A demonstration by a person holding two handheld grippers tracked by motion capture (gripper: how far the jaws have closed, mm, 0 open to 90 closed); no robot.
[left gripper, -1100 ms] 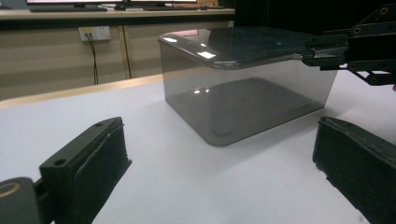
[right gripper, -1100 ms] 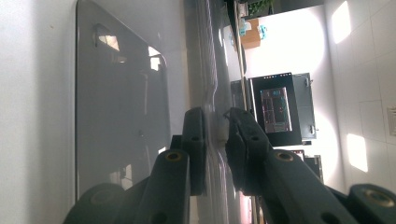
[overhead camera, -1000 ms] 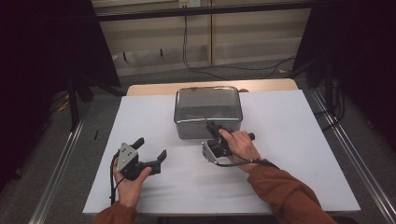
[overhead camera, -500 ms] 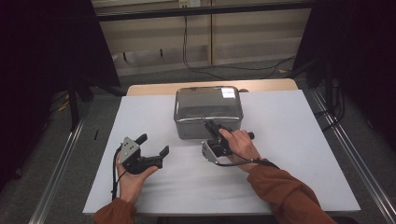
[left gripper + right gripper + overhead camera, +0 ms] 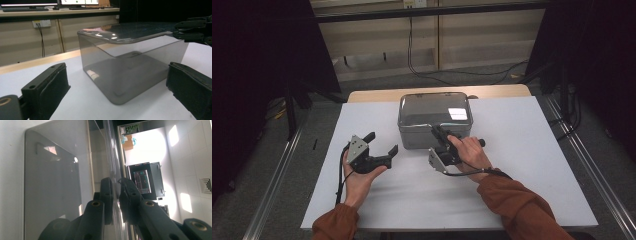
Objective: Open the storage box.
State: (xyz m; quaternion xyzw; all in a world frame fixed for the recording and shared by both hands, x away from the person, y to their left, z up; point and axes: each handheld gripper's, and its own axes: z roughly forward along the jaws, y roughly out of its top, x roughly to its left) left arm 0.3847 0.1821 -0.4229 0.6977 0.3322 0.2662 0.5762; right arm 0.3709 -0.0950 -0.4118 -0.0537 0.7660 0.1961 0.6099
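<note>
A smoky transparent box with a flat lid stands at the back middle of the white table. My right gripper is at the box's front edge, turned on its side. In the right gripper view its jaws are shut on the thin rim of the lid. My left gripper is open to the left of the box, a short way off, with nothing held. In the left gripper view the box stands beyond the open jaws, and the right gripper bites the lid at the upper right.
A wooden table edge shows behind the white sheet. Metal rails run along the floor on both sides, and cables lie on the floor behind. Bare white table lies in front of and to the right of the box.
My left gripper has moved right, toward the box's left side. The right gripper has stayed at the lid's front rim.
</note>
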